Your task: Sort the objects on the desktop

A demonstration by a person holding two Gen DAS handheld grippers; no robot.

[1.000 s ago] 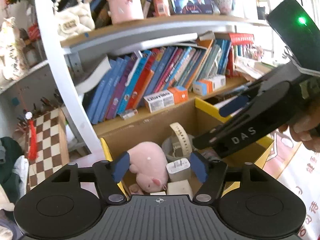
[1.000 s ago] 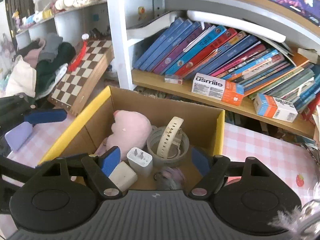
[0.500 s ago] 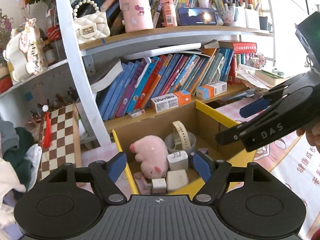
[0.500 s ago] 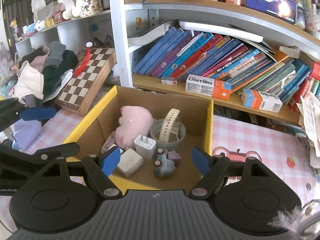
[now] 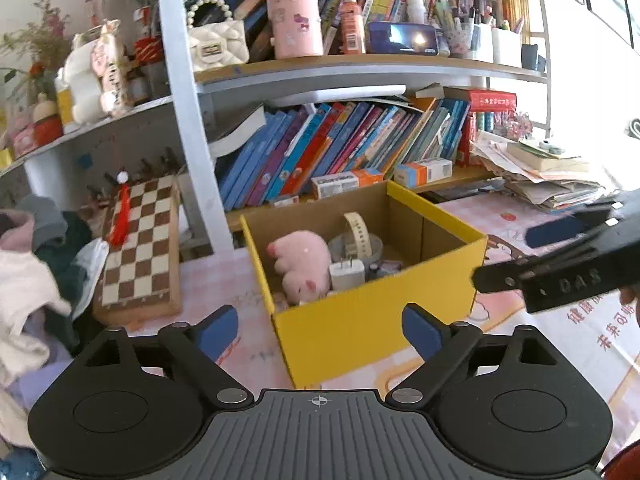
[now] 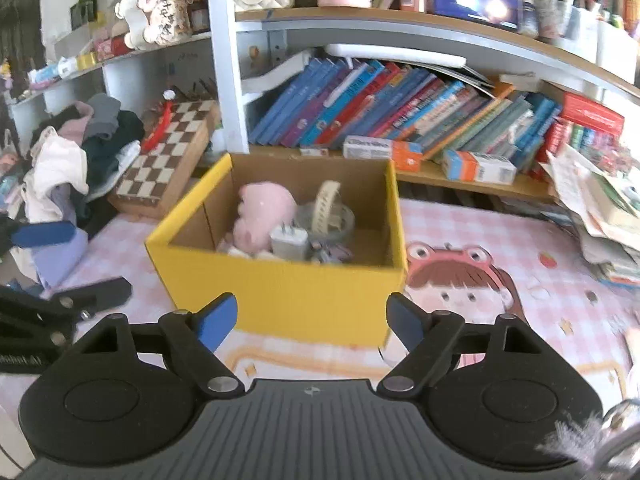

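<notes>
The left wrist view shows the right gripper (image 5: 560, 256) from the side, at the far right beside the yellow box (image 5: 368, 320), with a bit of a hand (image 5: 630, 294) behind it. The right wrist view shows the left gripper's (image 6: 60, 264) blue-padded fingers at the far left, and more of the pink cartoon mat (image 6: 480, 280) to the right of the box.

The mat covers a desk that backs onto a shelf unit with a row of leaning books (image 5: 340, 148), small cartons (image 6: 382, 152) in front of them, a chessboard (image 5: 140, 248) propped to the left and a heap of clothes (image 6: 68, 164) beyond it. Loose papers (image 6: 600, 208) pile up at the right.

Both grippers have their jaws spread wide and hold nothing. The box stands just ahead of each, its near wall between the fingertips in both views. Inside it lie a pink plush pig (image 5: 306, 268), a white plug adapter (image 5: 347, 274), a cream watch strap (image 6: 326, 202) standing in a grey ring (image 6: 344, 216), and some smaller bits too blurred to name
</notes>
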